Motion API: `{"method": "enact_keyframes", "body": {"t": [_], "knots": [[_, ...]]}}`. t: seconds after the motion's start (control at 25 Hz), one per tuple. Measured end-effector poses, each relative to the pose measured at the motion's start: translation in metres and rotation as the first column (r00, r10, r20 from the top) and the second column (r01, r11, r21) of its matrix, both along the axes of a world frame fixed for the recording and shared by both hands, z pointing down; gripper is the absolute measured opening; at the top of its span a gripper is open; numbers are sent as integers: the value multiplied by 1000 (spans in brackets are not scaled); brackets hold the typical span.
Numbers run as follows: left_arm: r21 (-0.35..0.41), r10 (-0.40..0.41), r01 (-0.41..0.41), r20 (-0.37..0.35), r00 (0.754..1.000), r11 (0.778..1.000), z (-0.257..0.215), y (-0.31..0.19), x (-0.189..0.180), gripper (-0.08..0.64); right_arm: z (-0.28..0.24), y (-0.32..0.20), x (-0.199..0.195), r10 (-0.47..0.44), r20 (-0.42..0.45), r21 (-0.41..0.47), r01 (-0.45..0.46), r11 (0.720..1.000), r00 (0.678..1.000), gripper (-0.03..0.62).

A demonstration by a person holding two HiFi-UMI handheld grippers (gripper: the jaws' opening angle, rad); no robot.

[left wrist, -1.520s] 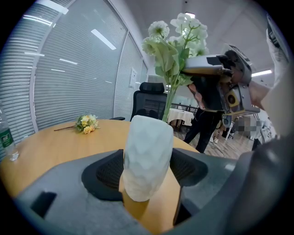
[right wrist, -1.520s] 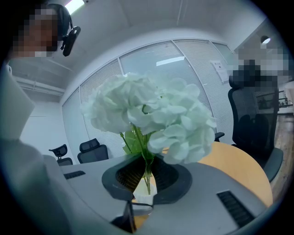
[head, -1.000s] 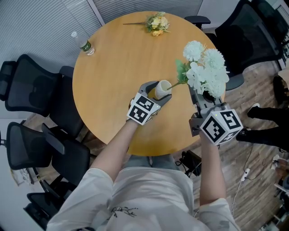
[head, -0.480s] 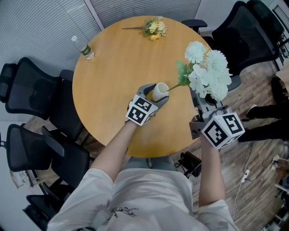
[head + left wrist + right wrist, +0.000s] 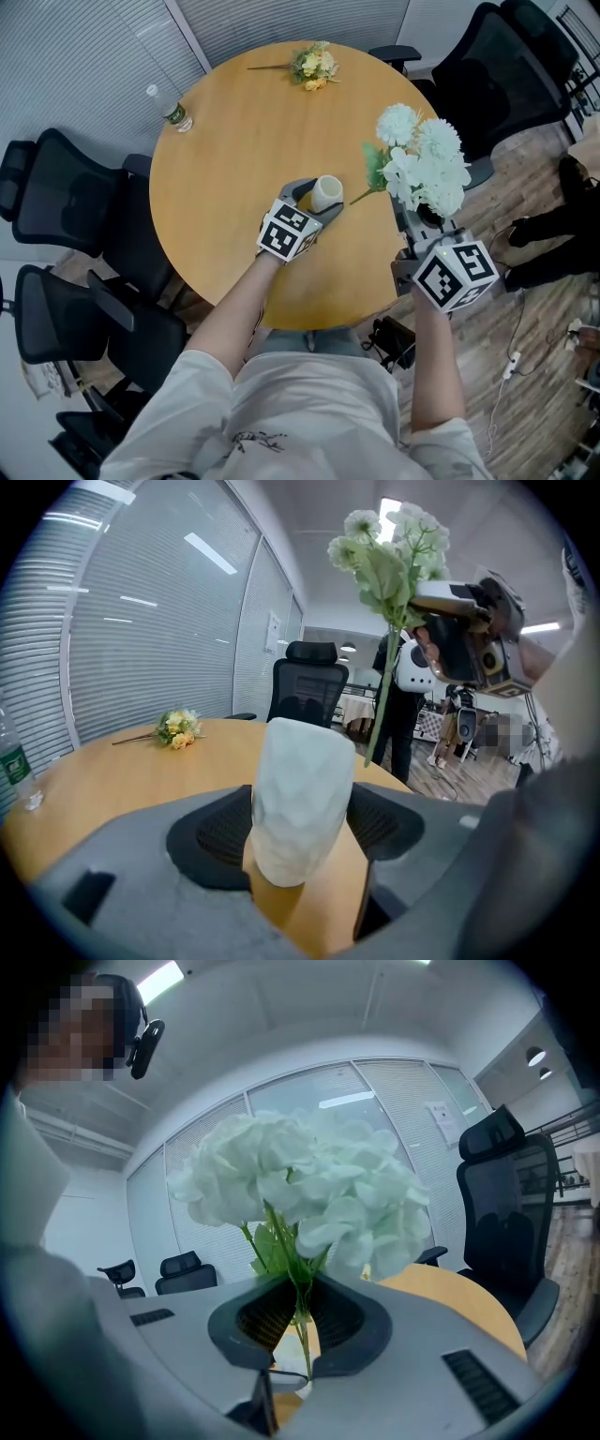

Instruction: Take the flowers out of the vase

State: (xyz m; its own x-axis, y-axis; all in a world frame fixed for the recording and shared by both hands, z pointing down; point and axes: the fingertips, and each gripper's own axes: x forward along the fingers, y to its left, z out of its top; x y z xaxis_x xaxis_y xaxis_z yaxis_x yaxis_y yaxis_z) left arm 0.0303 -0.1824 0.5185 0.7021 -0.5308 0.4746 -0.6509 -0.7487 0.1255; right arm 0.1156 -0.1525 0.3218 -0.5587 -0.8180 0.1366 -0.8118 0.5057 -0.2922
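Left hand-held gripper (image 5: 314, 200): closed on the white vase (image 5: 326, 192), one pad against each side, holding it upright on the surface (image 5: 234, 150) near the middle.
Right hand-held gripper (image 5: 418, 212): jaws nearly together, clamped on the thin green stems of the white flowers (image 5: 422, 164), out over the right edge of the surface.
White flowers: lifted clear of the vase and tilted, with the blooms up and to the right. The stem end (image 5: 356, 199) hangs free just right of the vase mouth.
Vase: its mouth is open, with nothing showing in it from above.
Yellow flowers (image 5: 311, 66): lying flat at the far edge.
Water bottle (image 5: 173, 112): upright at the far left edge.
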Motion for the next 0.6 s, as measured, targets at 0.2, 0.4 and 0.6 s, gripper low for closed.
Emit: {"method": "enact_keyframes", "body": {"t": [0.2, 0.4, 0.6], "knots": [[-2, 1, -1, 0, 1000, 1000, -1, -7, 2, 319, 13, 1, 5, 10, -17, -30, -10, 999, 1000, 44], [0, -1, 1, -11, 1000, 1000, -7, -17, 5, 319, 26, -1, 12, -3, -39, -62, 0, 998, 999, 44], [5, -4, 4, -23, 1000, 1000, -5, -18, 8, 319, 52, 10, 15, -6, -47, -100, 2, 995, 999, 44]]}}
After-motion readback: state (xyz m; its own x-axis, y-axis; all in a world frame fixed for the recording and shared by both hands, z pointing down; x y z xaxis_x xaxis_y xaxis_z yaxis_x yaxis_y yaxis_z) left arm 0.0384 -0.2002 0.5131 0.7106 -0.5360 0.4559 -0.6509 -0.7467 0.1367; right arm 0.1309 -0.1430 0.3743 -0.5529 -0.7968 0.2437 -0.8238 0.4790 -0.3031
